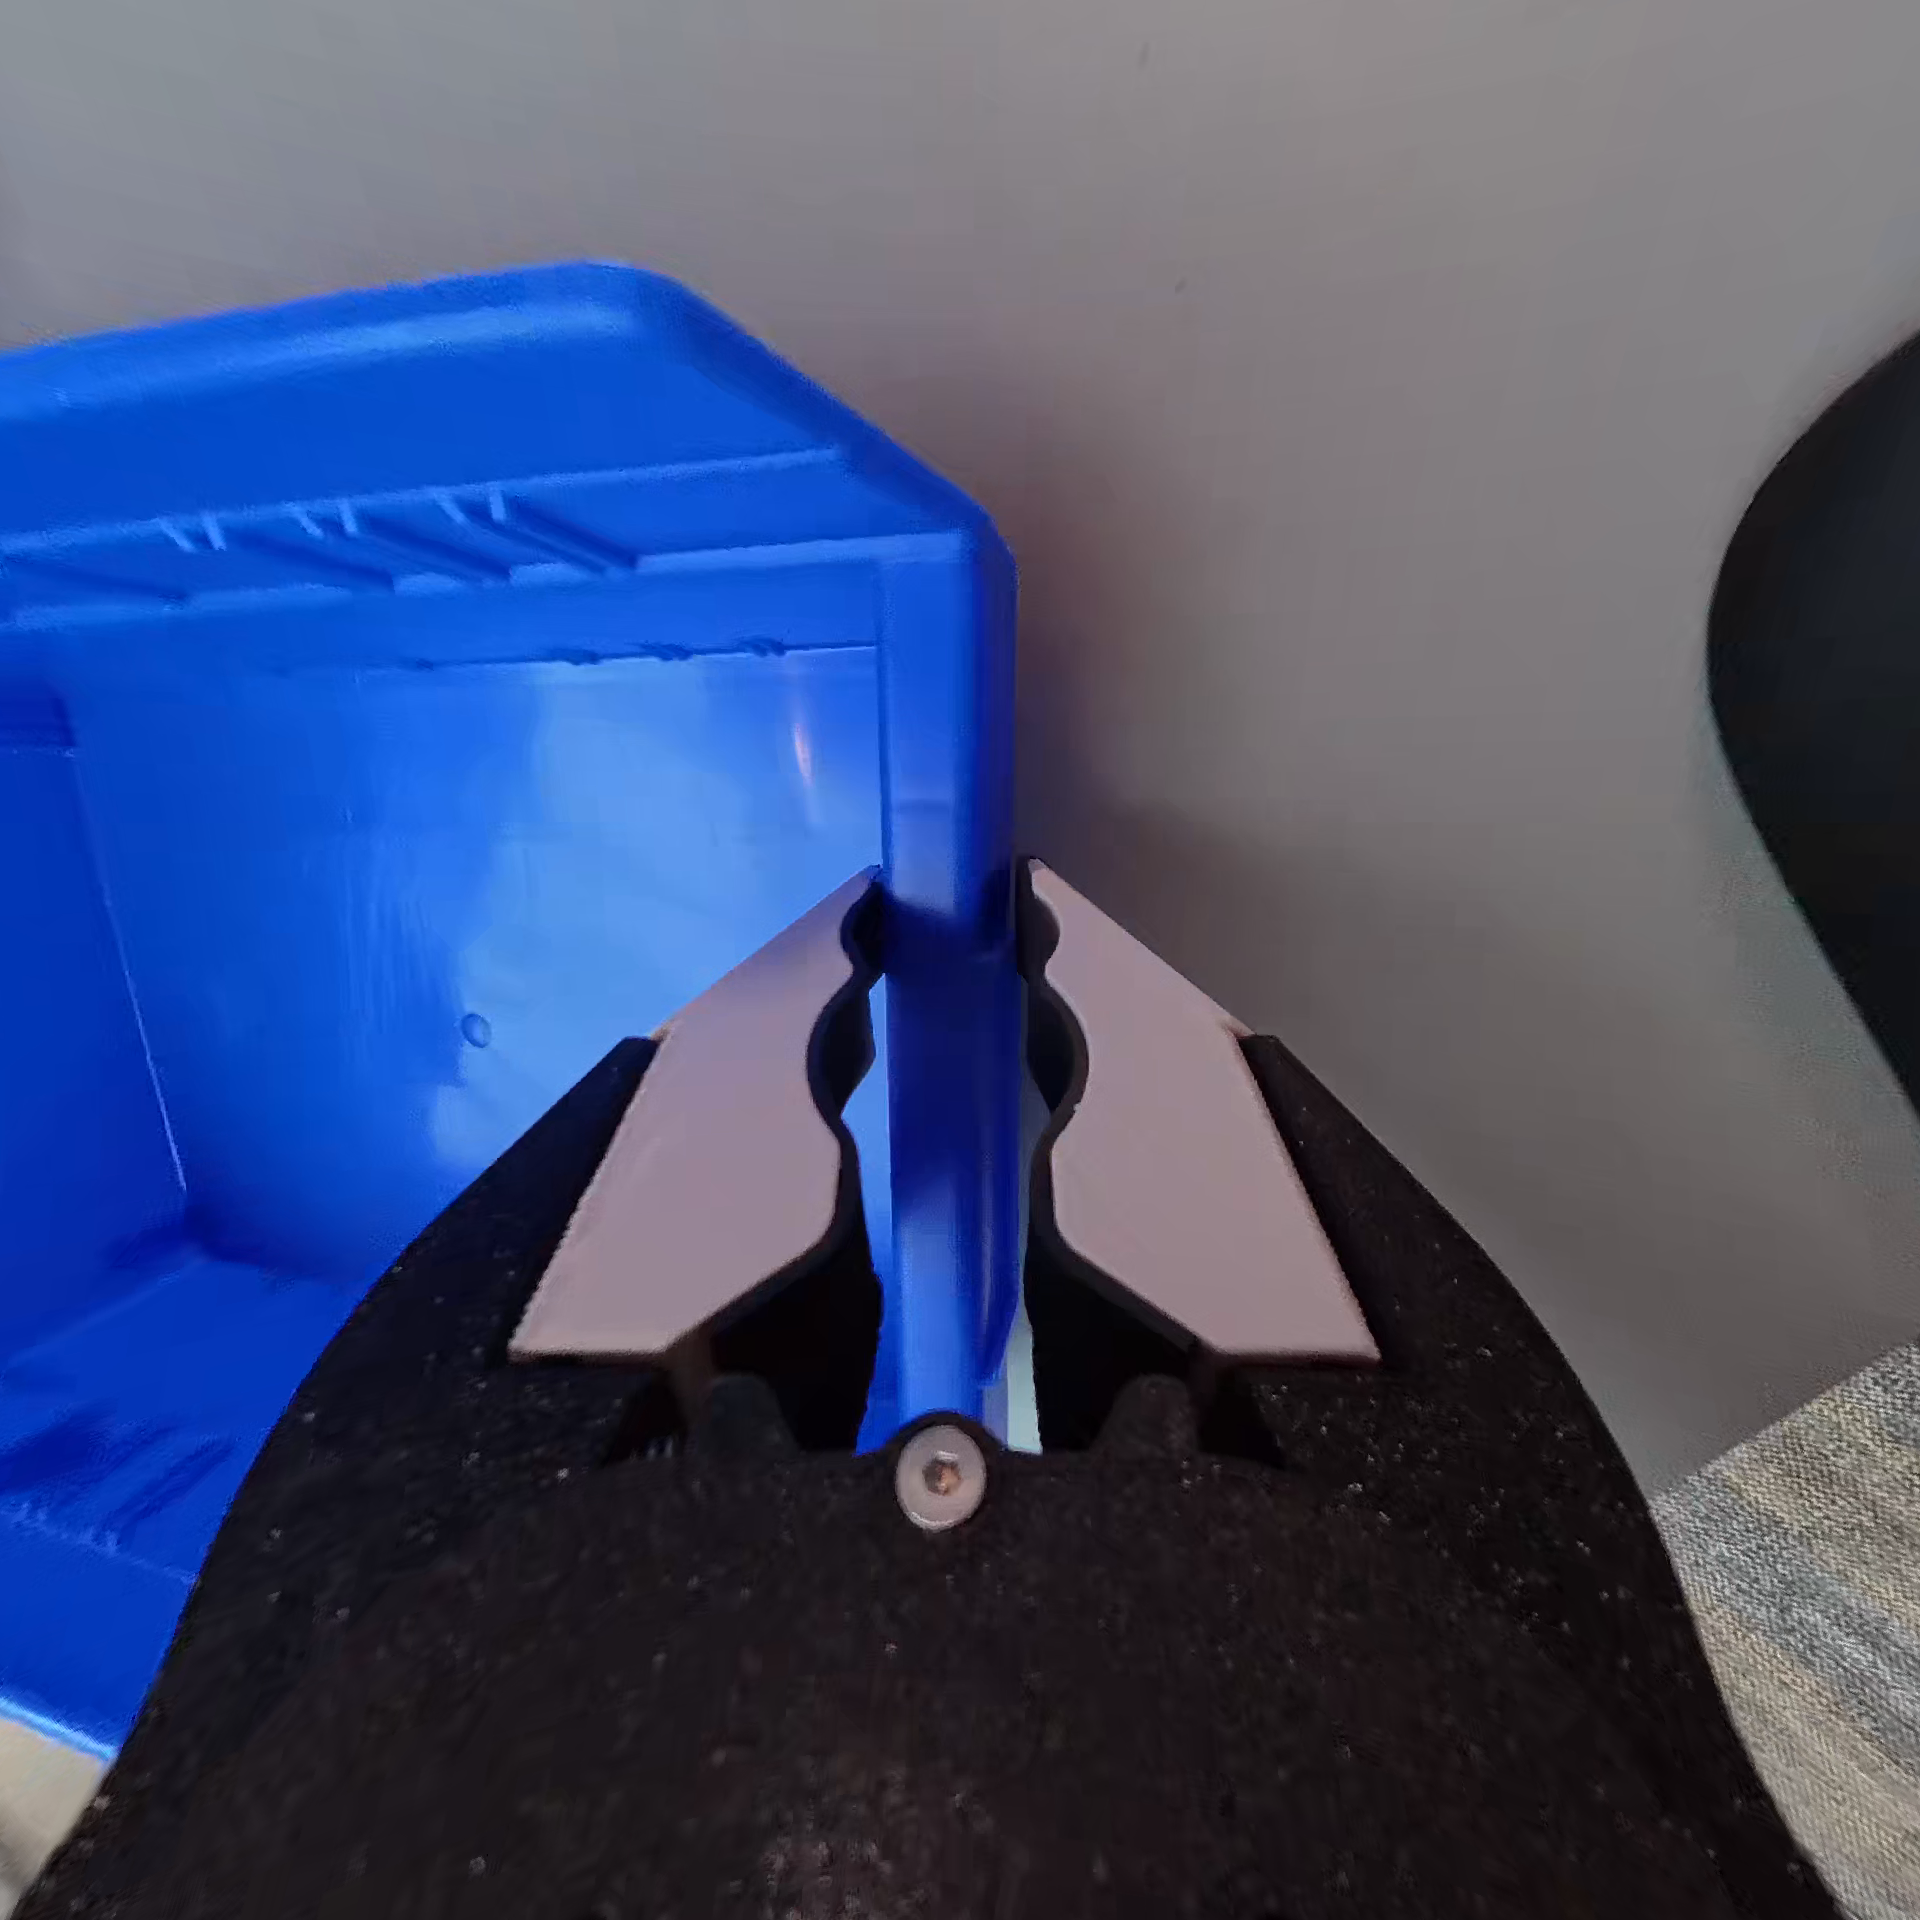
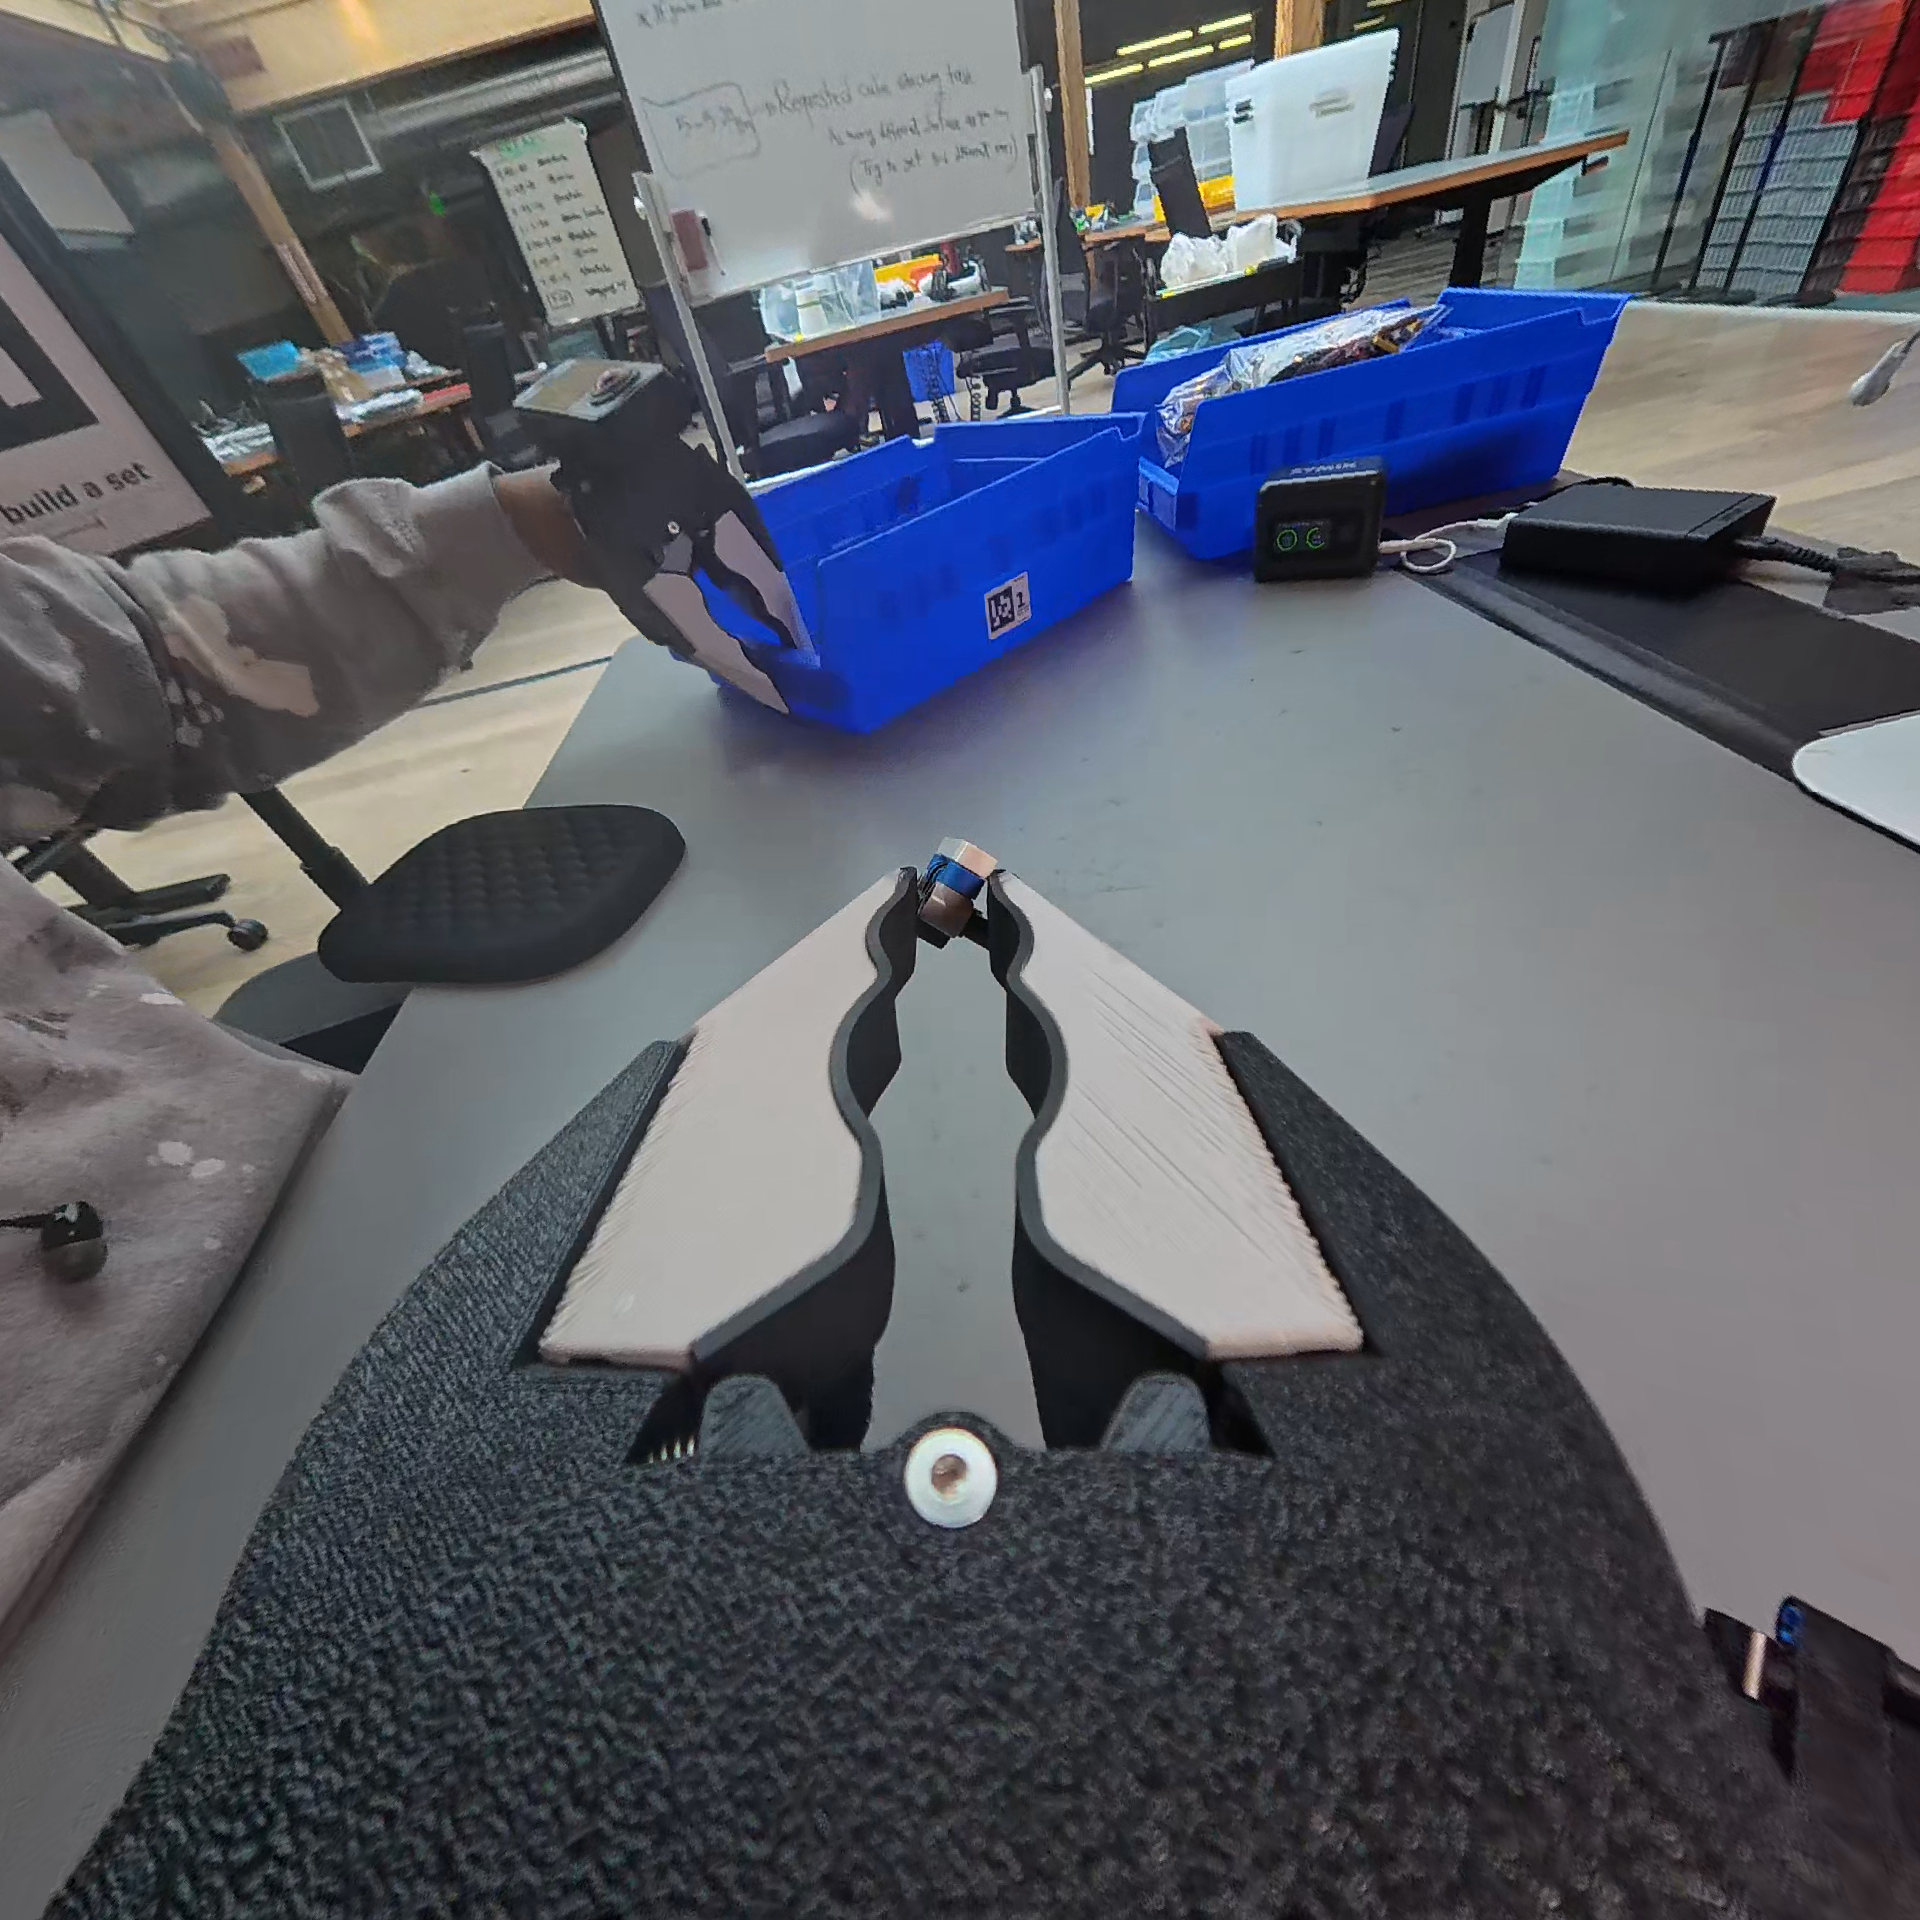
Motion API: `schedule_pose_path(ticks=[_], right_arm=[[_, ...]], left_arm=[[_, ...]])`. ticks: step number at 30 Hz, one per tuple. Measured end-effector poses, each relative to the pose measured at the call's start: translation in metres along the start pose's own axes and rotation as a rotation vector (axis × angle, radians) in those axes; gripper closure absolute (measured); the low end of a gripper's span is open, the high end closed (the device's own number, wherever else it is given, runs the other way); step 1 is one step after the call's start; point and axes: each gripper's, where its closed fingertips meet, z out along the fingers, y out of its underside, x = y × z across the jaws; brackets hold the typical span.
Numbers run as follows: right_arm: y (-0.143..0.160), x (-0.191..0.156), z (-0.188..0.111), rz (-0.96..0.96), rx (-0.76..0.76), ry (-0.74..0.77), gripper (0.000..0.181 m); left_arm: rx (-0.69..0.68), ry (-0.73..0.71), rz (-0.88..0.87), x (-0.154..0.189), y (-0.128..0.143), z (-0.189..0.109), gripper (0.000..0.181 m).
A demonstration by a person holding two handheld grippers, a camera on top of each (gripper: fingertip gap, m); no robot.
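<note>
My left gripper (image 1: 951,883) is shut on the front wall of an empty blue plastic bin (image 1: 436,852), one finger inside and one outside. In the right wrist view the same gripper (image 2: 764,665) grips the near left corner of that bin (image 2: 966,561), which looks tipped up a little off the grey table (image 2: 1299,883). My right gripper (image 2: 951,883) is shut on a small cylindrical part (image 2: 951,878) with tan, blue and silver bands, held just above the table in front of the bin.
A second blue bin (image 2: 1382,416) with bagged items stands at the back right. Beside it are a small black device (image 2: 1317,516), a black box (image 2: 1636,532) with cables and a dark mat (image 2: 1714,644). A black chair armrest (image 2: 504,894) sits by the table's left edge. There is about 40 centimeters between the tips of the two grippers.
</note>
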Motion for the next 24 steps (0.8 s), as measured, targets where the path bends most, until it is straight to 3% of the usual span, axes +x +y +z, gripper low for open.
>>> schedule_pose_path(ticks=[1, 4, 8, 12, 18, 21, 24], right_arm=[[0.0, 0.001, -0.001, 0.006, 0.003, 0.001, 0.168], [0.003, 0.005, -0.001, 0.022, 0.0, 0.007, 0.168], [0.008, 0.007, -0.002, 0.033, -0.01, 0.005, 0.168], [0.011, 0.009, -0.003, 0.035, -0.019, 0.009, 0.168], [0.006, 0.008, -0.005, 0.042, -0.002, 0.014, 0.168], [0.0, 0.005, -0.009, 0.034, 0.015, 0.026, 0.168], [-0.004, 0.001, -0.012, 0.037, 0.036, 0.038, 0.168]], left_arm=[[-0.02, -0.013, 0.026, 0.005, -0.016, 0.004, 0.157], [0.01, 0.01, 0.086, 0.025, -0.069, 0.015, 0.155], [0.06, 0.051, 0.189, 0.039, -0.116, 0.027, 0.155], [0.085, 0.08, 0.262, 0.038, -0.139, 0.035, 0.156], [0.114, 0.052, 0.283, 0.014, -0.15, 0.042, 0.155], [0.217, 0.043, 0.232, 0.014, -0.166, 0.022, 0.153], [0.436, 0.046, 0.158, 0.023, -0.204, -0.018, 0.151]])
